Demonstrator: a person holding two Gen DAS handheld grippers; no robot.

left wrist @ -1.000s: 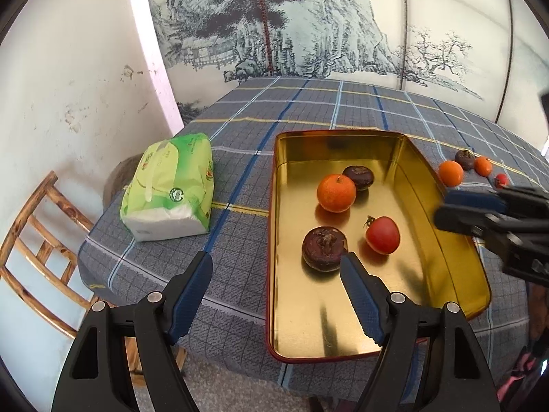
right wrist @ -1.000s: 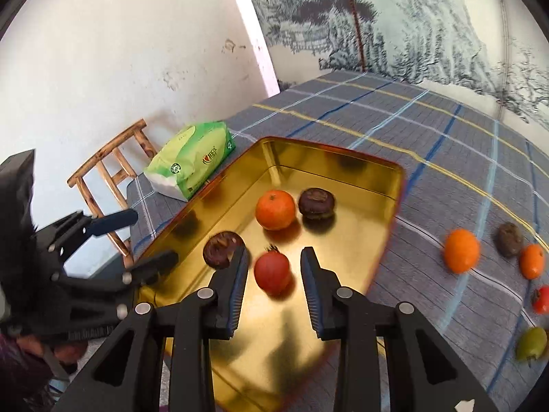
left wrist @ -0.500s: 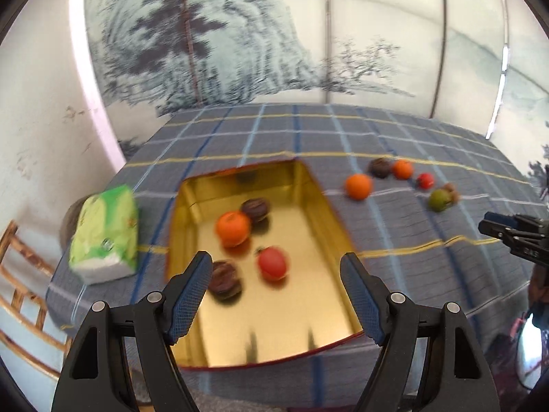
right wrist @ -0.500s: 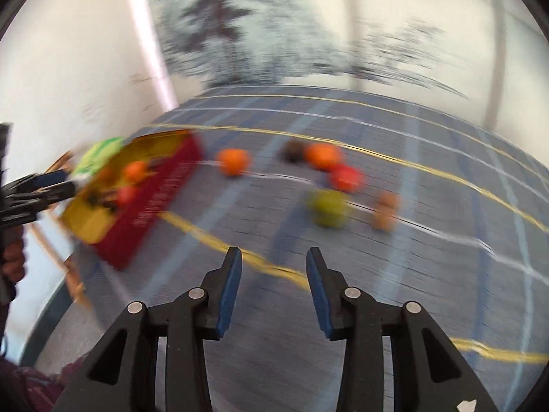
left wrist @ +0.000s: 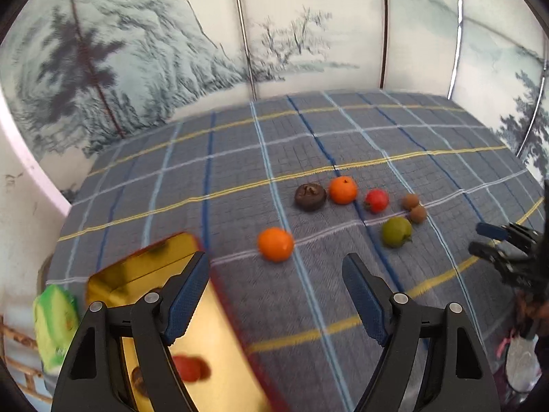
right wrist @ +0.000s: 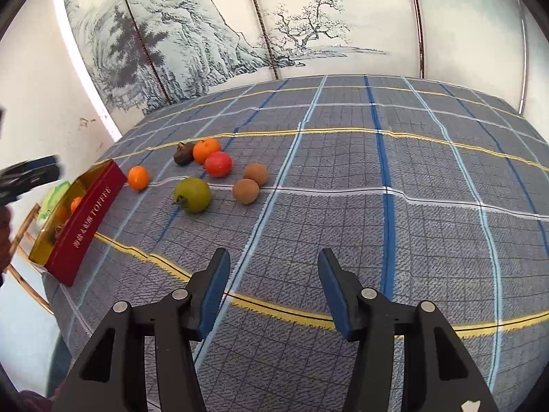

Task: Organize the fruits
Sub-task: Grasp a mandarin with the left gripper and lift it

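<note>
Left gripper (left wrist: 276, 285): jaws wide apart, nothing between them; hangs over the checked cloth just past the tin's far corner.
Right gripper (right wrist: 271, 285): jaws have just been opening and now stand parted, empty, over bare cloth; fruit lies up at 11 o'clock from it.
Tablecloth (right wrist: 377, 206): grey-blue check with yellow and blue lines, covers the whole table.
Tin (right wrist: 87, 219): red outside, gold inside, white lettering on its side; at 9 o'clock in the right view, at 7 o'clock under the left fingers in the left view.
Inside tin: a red fruit (left wrist: 187, 367) and a dark one beside it, partly hidden by the left gripper; the right view shows orange shapes, too small to name.
Loose fruit on cloth, right view: lone orange (right wrist: 138, 178) nearest the tin; green fruit (right wrist: 192, 195) at 4 o'clock from it; two brown round fruits (right wrist: 250, 183) touching or nearly so, just right of the green one.
Back cluster: dark brown fruit (right wrist: 183, 154), second orange (right wrist: 206, 150), red fruit (right wrist: 218, 164), packed close together.
Green packet (left wrist: 55, 326): beyond the tin, at the table edge, blurred.
Backdrop: painted screen (right wrist: 240, 34) with mountains and trees.
</note>
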